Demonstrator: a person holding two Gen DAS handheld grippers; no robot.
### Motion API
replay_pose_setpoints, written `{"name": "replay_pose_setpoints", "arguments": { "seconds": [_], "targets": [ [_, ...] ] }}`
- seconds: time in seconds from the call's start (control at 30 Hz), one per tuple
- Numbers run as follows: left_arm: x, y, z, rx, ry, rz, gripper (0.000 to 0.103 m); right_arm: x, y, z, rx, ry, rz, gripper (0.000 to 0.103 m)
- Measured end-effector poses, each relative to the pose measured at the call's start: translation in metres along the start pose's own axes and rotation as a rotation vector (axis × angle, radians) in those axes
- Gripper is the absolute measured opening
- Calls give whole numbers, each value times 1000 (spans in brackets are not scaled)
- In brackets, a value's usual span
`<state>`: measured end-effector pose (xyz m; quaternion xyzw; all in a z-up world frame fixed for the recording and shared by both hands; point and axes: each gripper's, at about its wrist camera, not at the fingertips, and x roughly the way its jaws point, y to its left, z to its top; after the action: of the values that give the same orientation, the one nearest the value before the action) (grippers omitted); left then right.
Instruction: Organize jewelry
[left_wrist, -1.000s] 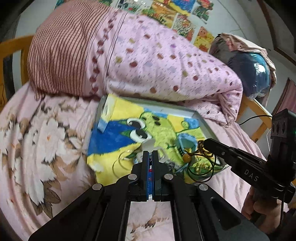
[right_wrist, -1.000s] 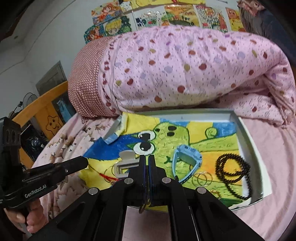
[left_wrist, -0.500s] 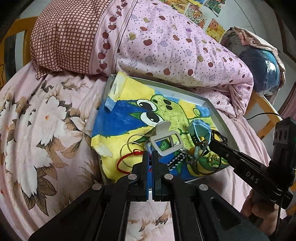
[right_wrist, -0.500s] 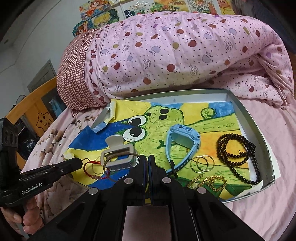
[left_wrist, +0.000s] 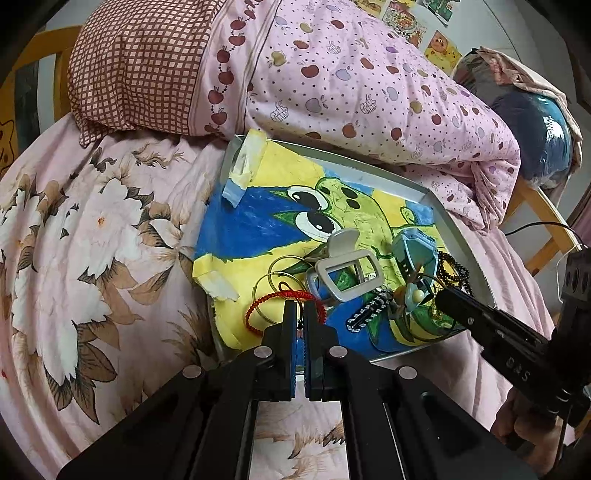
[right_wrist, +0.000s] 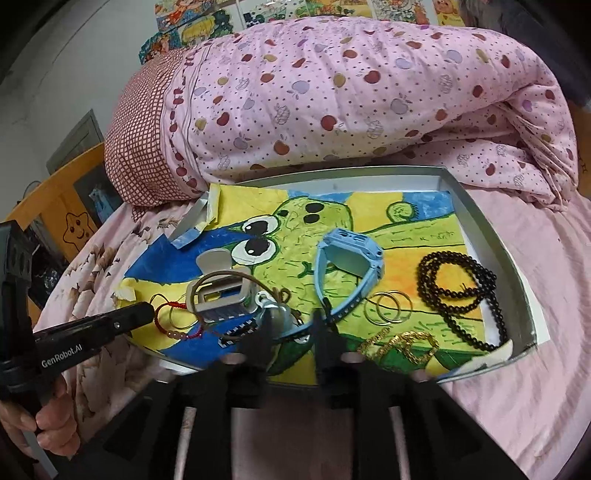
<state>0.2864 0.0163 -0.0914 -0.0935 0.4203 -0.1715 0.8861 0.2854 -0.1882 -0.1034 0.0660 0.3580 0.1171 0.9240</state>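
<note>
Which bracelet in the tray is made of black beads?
The black bead bracelet, coiled at the tray's right side. The red string bracelet and gold chain lie elsewhere.

Both wrist views face the tray (left_wrist: 436, 197) closely.

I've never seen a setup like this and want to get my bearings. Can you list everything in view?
Tray: one, silver, on the bed.
Drawing: one, yellow, blue and green, lining the tray.
Watch: one, light blue, tray centre.
Bead string: one, black, tray's right side.
Thin rings: several, gold, beside the watch.
Chain: one, gold, near edge.
Hair claw: one, grey, left of the watch.
Cord bracelet: one, red, near left corner.
Quilt: one, pink with apples, behind the tray.
Left tongs: black, shut.
Right tongs: black, jaws opening, nothing gripped.
</note>
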Motion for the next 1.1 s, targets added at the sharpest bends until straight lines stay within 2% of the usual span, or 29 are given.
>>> {"name": "replay_pose_setpoints", "arguments": {
  "seconds": [0.03,0.1,0.17,0.23,0.27,0.37,0.5,0.53,0.57,0.6,0.63,0.73,0.9,1.1],
  "targets": [
    [-1,-1,0,4,-4,3,7,-3,-1,0,3,-9,-6,46],
    [-6,-4,0,12,-18,9,30,-10,-4,-1,10,-20,-7,48],
    [-15,-7,0,16,-54,21,44,-18,-6,-1,19,-30,-10,52],
    [-22,-12,0,25,-80,21,45,-28,-8,0,28,-54,-16,67],
    [-26,-15,1,32,-87,28,47,-33,-9,0,33,-71,-15,70],
    [-36,-21,1,36,-119,43,69,-53,-10,2,42,-119,-11,77],
    [-58,-31,1,44,-183,49,75,-79,-10,4,46,-188,-7,91],
    [-61,-34,2,50,-191,56,80,-84,-10,4,47,-202,-7,94],
    [-68,-37,1,56,-211,69,92,-92,-9,5,46,-219,-10,95],
    [-74,-39,1,57,-235,78,99,-98,-9,5,45,-235,-14,98],
    [-80,-41,0,57,-261,82,99,-103,-9,5,45,-243,-18,103],
    [-97,-44,-4,53,-318,94,101,-120,-10,5,45,-263,-43,103],
    [-116,-50,-15,55,-341,151,101,-151,-10,-4,29,-307,-73,103],
    [-143,-62,-35,90,-394,150,101,-190,-9,-21,45,-380,-110,103]
  ]
}}
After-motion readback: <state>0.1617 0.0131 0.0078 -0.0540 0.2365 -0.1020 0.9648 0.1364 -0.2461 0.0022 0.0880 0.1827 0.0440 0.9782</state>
